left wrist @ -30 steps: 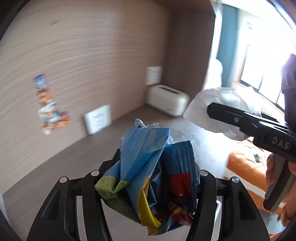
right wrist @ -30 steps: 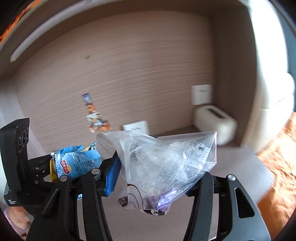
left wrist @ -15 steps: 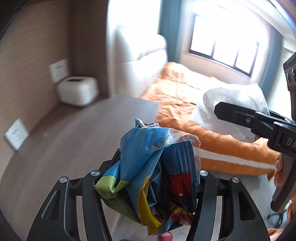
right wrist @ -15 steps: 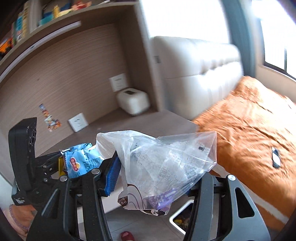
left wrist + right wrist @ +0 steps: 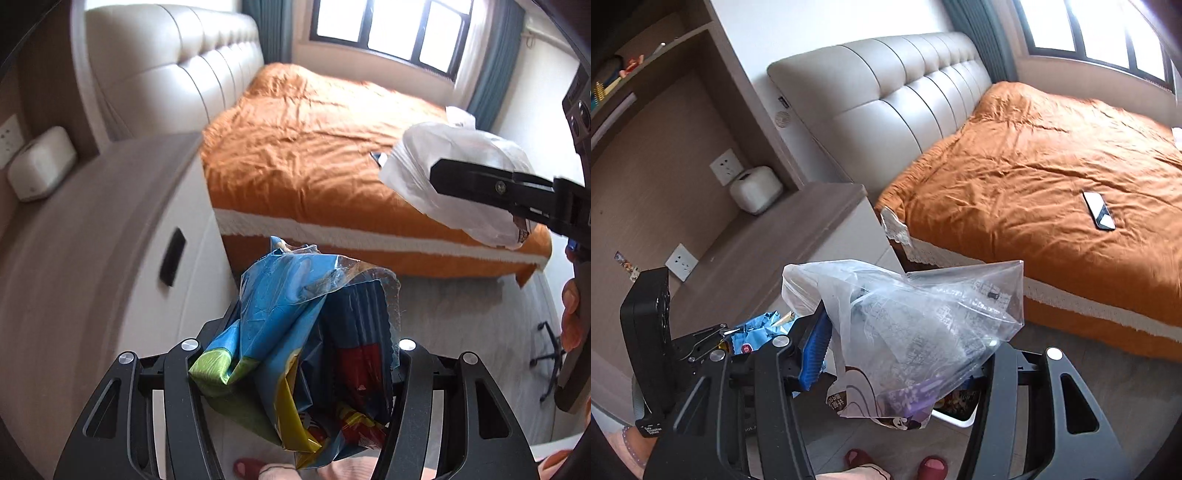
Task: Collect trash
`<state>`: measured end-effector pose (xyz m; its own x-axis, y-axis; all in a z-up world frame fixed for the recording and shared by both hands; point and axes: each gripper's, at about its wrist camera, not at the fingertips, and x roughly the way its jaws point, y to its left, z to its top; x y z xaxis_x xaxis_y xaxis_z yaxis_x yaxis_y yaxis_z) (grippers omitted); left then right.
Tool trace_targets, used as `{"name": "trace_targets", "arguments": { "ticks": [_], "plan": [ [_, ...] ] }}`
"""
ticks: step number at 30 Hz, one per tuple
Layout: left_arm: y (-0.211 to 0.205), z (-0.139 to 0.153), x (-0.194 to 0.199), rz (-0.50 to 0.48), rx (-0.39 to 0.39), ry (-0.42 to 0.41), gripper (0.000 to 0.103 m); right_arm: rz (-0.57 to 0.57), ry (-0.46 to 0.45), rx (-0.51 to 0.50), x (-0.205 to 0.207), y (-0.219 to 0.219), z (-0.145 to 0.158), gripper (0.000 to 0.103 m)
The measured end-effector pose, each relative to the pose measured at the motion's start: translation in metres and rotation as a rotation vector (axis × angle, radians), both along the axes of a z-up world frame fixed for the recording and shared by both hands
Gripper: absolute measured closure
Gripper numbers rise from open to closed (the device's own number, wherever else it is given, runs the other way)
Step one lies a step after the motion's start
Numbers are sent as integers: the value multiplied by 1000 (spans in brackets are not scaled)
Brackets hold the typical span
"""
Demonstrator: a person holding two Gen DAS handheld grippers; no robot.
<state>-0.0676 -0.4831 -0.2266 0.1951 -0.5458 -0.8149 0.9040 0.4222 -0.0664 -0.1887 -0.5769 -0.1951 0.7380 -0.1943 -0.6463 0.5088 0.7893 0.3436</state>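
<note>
My left gripper (image 5: 295,373) is shut on a crumpled blue, red and yellow snack wrapper (image 5: 291,332), held in the air above the floor. My right gripper (image 5: 890,369) is shut on a bunch of clear and white plastic bags (image 5: 916,328). In the left wrist view the right gripper (image 5: 517,192) shows at the right with the white plastic bags (image 5: 443,173). In the right wrist view the left gripper (image 5: 701,347) and the blue wrapper (image 5: 757,332) show at the lower left. A white bin (image 5: 955,415) with dark contents shows on the floor below the bags, mostly hidden.
A bed with an orange cover (image 5: 1052,177) and padded headboard (image 5: 886,92) fills the right. A phone (image 5: 1100,210) lies on it. A white cabinet with a grey top (image 5: 85,229) stands to the left, with a white box (image 5: 40,162) at its back. Red slippers (image 5: 931,467) are below.
Both views have swung from the wood wall and desk top to the right and downward, onto the bed and floor. Both grippers stay shut on their trash.
</note>
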Motion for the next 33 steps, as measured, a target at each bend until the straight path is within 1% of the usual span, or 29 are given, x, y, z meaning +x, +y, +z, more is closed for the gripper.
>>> {"name": "trace_targets", "arguments": {
  "ticks": [3, 5, 7, 8, 10, 12, 14, 16, 17, 19, 20, 21, 22, 24, 27, 29, 31, 33],
  "plan": [
    [-20, -39, 5, -23, 48, 35, 45, -43, 29, 27, 5, -15, -37, 47],
    [-30, -66, 6, -44, 71, 61, 45, -76, 57, 70, 13, -28, -72, 46],
    [-43, -102, 9, -68, 95, 78, 45, -90, 87, 88, 21, -36, -102, 47],
    [-49, -126, 12, -79, 101, 99, 45, -97, 116, 86, 28, -39, -122, 46],
    [-58, -164, 19, -90, 116, 125, 45, -94, 141, 105, 40, -44, -161, 47],
    [-64, -210, 30, -105, 124, 174, 45, -94, 184, 120, 52, -48, -203, 47],
    [-70, -252, 36, -126, 129, 219, 45, -93, 215, 156, 63, -52, -248, 47],
    [-74, -283, 38, -147, 132, 228, 45, -89, 242, 169, 71, -56, -284, 47],
    [-77, -298, 40, -157, 139, 246, 43, -86, 262, 167, 74, -57, -303, 45],
    [-79, -326, 43, -172, 151, 293, 25, -89, 289, 163, 79, -61, -332, 33],
    [-80, -339, 44, -171, 160, 305, 4, -94, 299, 151, 80, -62, -341, 9],
    [-80, -353, 46, -158, 169, 309, 5, -107, 314, 125, 79, -65, -355, 5],
    [-80, -364, 48, -146, 178, 308, 5, -109, 329, 123, 79, -68, -365, 5],
    [-81, -380, 51, -125, 203, 319, 5, -95, 364, 156, 79, -74, -383, 5],
    [-83, -383, 54, -104, 216, 312, 5, -97, 393, 174, 72, -79, -395, 5],
    [-82, -376, 55, -102, 215, 286, 5, -104, 393, 178, 68, -82, -391, 5],
    [-86, -368, 55, -101, 214, 272, 5, -107, 381, 171, 64, -81, -379, 5],
    [-86, -354, 58, -93, 197, 258, 5, -103, 363, 157, 62, -80, -367, 5]
  ]
}}
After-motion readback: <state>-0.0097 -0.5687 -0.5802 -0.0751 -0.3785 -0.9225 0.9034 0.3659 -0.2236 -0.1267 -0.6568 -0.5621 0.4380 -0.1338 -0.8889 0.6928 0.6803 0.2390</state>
